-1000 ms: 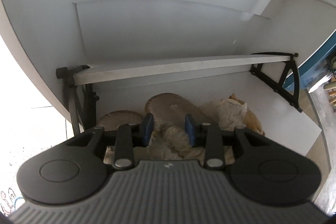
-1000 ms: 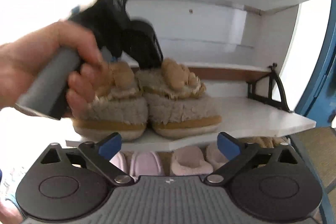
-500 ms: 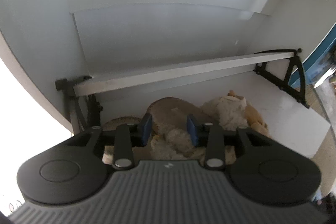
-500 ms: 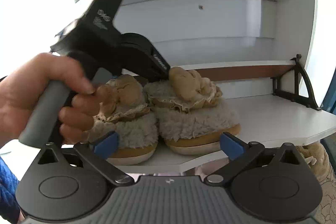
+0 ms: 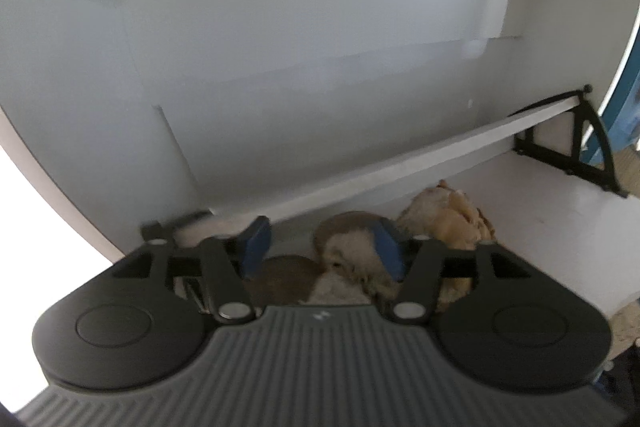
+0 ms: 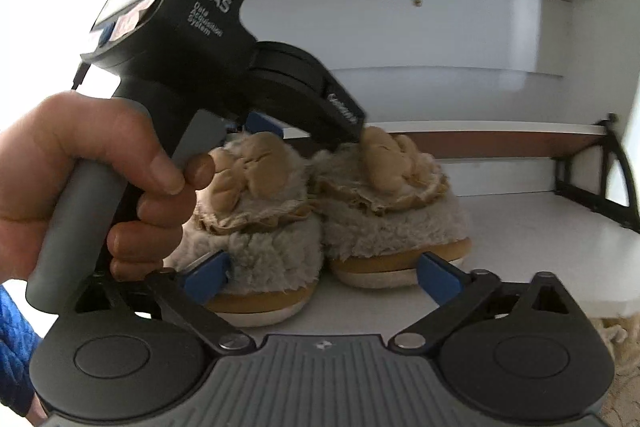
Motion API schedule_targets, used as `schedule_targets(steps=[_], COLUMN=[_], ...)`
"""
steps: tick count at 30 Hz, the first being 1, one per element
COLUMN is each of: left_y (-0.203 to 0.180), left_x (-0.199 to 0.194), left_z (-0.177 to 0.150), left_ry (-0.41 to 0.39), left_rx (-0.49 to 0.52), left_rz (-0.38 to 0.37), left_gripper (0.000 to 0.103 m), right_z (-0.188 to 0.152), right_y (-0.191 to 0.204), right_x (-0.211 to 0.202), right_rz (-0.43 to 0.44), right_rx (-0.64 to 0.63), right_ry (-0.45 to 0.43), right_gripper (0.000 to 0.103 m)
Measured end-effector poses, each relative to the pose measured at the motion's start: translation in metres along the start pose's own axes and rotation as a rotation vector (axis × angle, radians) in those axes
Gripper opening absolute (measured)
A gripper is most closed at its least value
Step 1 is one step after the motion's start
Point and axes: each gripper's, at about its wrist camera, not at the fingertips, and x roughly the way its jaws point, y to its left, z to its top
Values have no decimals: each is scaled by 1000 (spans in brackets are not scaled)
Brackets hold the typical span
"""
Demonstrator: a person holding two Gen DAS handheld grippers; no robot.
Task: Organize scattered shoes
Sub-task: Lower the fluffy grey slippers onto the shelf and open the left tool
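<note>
Two fuzzy grey slippers with tan bows stand side by side on the white shelf (image 6: 540,247): the left slipper (image 6: 260,247) and the right slipper (image 6: 392,223). A hand (image 6: 100,167) holds my left gripper just above their back openings. In the left wrist view that left gripper (image 5: 320,247) is open, its blue pads (image 5: 256,247) spread over the fleece lining of a slipper (image 5: 348,255) without pinching it. My right gripper (image 6: 322,275) is open and empty, level with the shelf's front edge, with its fingers on either side of the left slipper's toe.
The shelf sits inside a white cabinet with a back wall (image 5: 320,87) and a raised rear ledge (image 5: 400,167) on black brackets (image 6: 600,179). A blue door edge (image 5: 624,87) is at the far right. A blue sleeve (image 6: 16,339) shows at the lower left.
The left gripper's fingers have spread apart and let go of the slipper's collar. The right gripper has risen and come closer to the slippers on the shelf.
</note>
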Motion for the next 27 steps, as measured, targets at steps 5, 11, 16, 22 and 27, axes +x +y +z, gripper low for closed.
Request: schedule_targets(steps=[5,11,16,22,27], left_y=[7,8,4,3,11], left_x=[5,4,-11,-13,-10], left_z=[-1,-6,-6,-5,-6], left_ry=[-20,-41,-83,-96,-93], left_rx=[15,45,66,68,70], left_rz=[31,52,44,6,-6], left_gripper=[72,74,78,85,88], right_z=[-1,3,2,3,5], right_y=[8,3,10,17,19], right_x=[11,4,16,27,24], right_rz=[29,-11,-6,-3,-15], right_rx=[-35,-23,-17,-12,-16], right_ry=[-10,-9,-5,-2,-2], right_gripper=[94,69,36,35,35])
